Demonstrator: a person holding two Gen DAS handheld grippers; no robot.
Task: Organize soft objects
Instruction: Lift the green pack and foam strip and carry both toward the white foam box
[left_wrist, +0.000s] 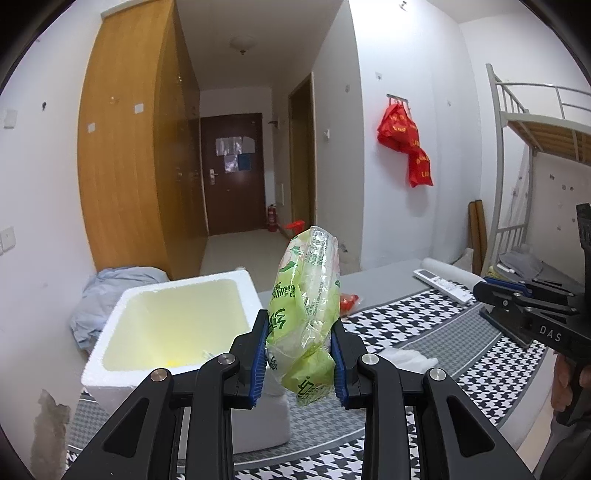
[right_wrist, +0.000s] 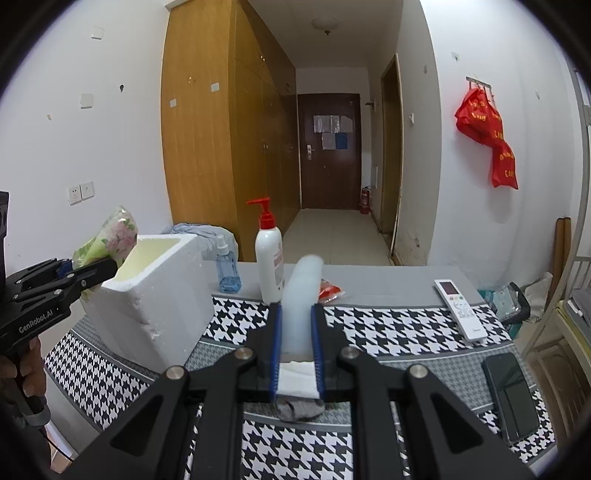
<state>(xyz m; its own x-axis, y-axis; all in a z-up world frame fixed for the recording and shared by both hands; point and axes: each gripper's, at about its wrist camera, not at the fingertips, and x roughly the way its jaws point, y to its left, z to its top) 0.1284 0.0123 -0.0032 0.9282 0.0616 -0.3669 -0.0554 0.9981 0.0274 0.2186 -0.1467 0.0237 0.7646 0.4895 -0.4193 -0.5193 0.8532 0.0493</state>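
Landmark = foam box (right_wrist: 155, 295), white, open-topped, standing on the houndstooth cloth (right_wrist: 388, 328). Nearest to the lens in the left wrist view: left gripper (left_wrist: 299, 354) clamped on a green tissue pack (left_wrist: 306, 314), blue pads pressing both sides, pack upright & squashed a bit, held just right of the box rim and above cloth level, not inside yet. In the right wrist view the same pack (right_wrist: 110, 236) shows at the box's far-left side, near the rim. Right gripper (right_wrist: 297, 347) is closed narrow on a white soft roll (right_wrist: 304, 291), looks like foam or rolled fabric, can't tell which; it sticks forward from the jaws, well right of the box. Under that gripper a white folded cloth (right_wrist: 297, 380) & a grey cloth (right_wrist: 299, 408) lie on the table, right of the box. Further back, just right of the box: blue spray bottle (right_wrist: 229, 269), pump bottle w/ red top (right_wrist: 270, 254), small red packet (right_wrist: 328, 290). Remote (right_wrist: 460, 310) & phone (right_wrist: 511, 395) sit well right of it. Progress, my read: early-mid. Box interior (left_wrist: 177, 325) looks nearly empty, maybe a yellowish bit at the bottom. Both grabs done, 2 items in the air; drops into the box still to do, plus the 2 cloths left on the table.
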